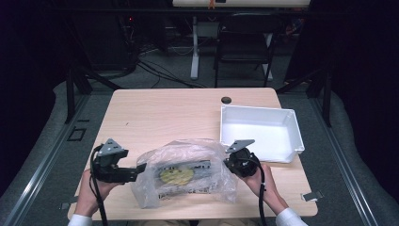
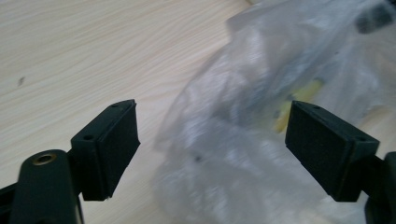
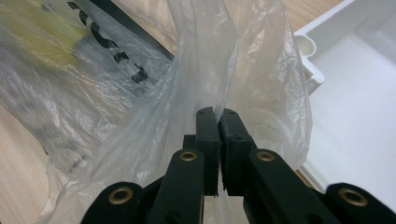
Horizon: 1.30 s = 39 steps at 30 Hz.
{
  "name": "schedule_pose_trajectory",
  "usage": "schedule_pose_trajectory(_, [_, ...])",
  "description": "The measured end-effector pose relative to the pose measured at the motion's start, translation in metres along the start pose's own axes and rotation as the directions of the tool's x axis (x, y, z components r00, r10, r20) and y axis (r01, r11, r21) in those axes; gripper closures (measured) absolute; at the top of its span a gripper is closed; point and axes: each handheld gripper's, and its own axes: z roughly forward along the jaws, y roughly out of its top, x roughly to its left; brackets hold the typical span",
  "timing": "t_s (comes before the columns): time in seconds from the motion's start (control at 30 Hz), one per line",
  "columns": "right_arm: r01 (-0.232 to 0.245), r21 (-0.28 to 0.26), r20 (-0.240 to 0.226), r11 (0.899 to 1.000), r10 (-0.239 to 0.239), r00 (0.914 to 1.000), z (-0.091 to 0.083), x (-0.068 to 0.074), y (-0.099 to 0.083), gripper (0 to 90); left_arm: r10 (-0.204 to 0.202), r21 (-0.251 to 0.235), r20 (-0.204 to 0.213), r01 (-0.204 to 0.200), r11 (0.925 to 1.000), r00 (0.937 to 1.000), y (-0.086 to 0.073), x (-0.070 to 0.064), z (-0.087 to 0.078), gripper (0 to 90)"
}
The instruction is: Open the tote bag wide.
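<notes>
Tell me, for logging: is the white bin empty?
Empty: the white bin shows a bare floor in the high view; the plastic bag lies beside it.

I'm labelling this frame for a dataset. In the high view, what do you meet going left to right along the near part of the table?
Left gripper → clear plastic bag with a yellow item inside → right gripper pinching the bag's edge → white bin.

Black print runs along a dark strip on the package inside the clear plastic bag [image 3: 140,70], seen through the crumpled film in the right gripper view, but the letters are too blurred and creased to read; no other writing can be read
</notes>
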Motion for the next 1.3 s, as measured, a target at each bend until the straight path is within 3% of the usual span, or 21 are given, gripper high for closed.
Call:
schedule_pose_trajectory(0.07, [0.001,0.000,-0.003,1.000,-0.001,1.0000,0.001,0.001,0.000,88.0,0.031,0.031,0.018,-0.031,0.9990,0.9994,0.004,-0.008,0.008,15.4])
schedule_pose_trajectory(0.17, [0.009,0.004,-0.006,1.000,-0.009,0.9999,0.002,0.001,0.000,87.9,0.099,0.118,-0.040,-0.093,0.9886,0.9943,0.002,-0.015,0.027,17.8])
schedule_pose_trajectory(0.27, [0.008,0.009,0.005,1.000,-0.008,1.0000,0.004,0.001,0.000,88.0,0.118,0.170,-0.106,-0.099,0.9804,0.9873,-0.004,-0.013,0.041,37.6])
schedule_pose_trajectory(0.37, [0.005,0.017,0.009,1.000,-0.005,0.9999,0.007,-0.001,0.001,88.1,0.104,0.178,-0.142,-0.078,0.9809,0.9844,-0.009,-0.004,0.047,58.5])
schedule_pose_trajectory(0.57, [-0.004,0.058,0.035,0.998,0.002,0.9994,0.015,-0.004,0.001,88.1,0.079,0.180,-0.138,-0.054,0.9823,0.9873,-0.013,0.007,0.054,80.8])
schedule_pose_trajectory(0.87, [-0.002,0.109,0.081,0.994,-0.007,0.9967,0.020,-0.004,0.000,86.1,0.115,0.215,-0.186,-0.074,0.9737,0.9758,-0.011,0.008,0.067,85.6])
schedule_pose_trajectory(0.93, [0.004,0.085,0.080,0.996,-0.010,0.9967,0.012,-0.004,0.003,77.1,0.111,0.210,-0.185,-0.071,0.9752,0.9764,-0.010,0.009,0.069,85.6])
schedule_pose_trajectory(0.97, [0.004,0.085,0.080,0.996,-0.010,0.9967,0.012,-0.004,0.003,77.1,0.110,0.207,-0.186,-0.070,0.9758,0.9765,-0.009,0.009,0.069,85.6])
schedule_pose_trajectory(1.07, [-0.005,-0.012,0.061,1.000,0.006,0.9981,-0.007,-0.002,0.011,62.0,0.104,0.198,-0.184,-0.067,0.9779,0.9774,-0.007,0.009,0.070,85.5])
schedule_pose_trajectory(1.17, [-0.001,-0.118,0.028,0.993,0.005,0.9996,-0.029,0.003,0.021,48.5,0.099,0.195,-0.184,-0.063,0.9789,0.9779,-0.005,0.008,0.072,85.5])
schedule_pose_trajectory(1.2, [-0.001,-0.126,-0.019,0.992,-0.002,0.9998,-0.031,0.009,0.027,40.8,0.101,0.195,-0.183,-0.064,0.9786,0.9780,-0.005,0.008,0.072,85.3])
schedule_pose_trajectory(1.27, [0.010,-0.109,-0.024,0.994,-0.012,0.9996,-0.026,0.013,0.029,38.2,0.101,0.193,-0.189,-0.064,0.9792,0.9767,-0.004,0.008,0.073,85.3])
schedule_pose_trajectory(1.3, [0.028,-0.061,-0.031,0.998,-0.030,0.9991,-0.018,0.016,0.031,37.6,0.101,0.193,-0.189,-0.064,0.9792,0.9768,-0.003,0.008,0.074,85.2])
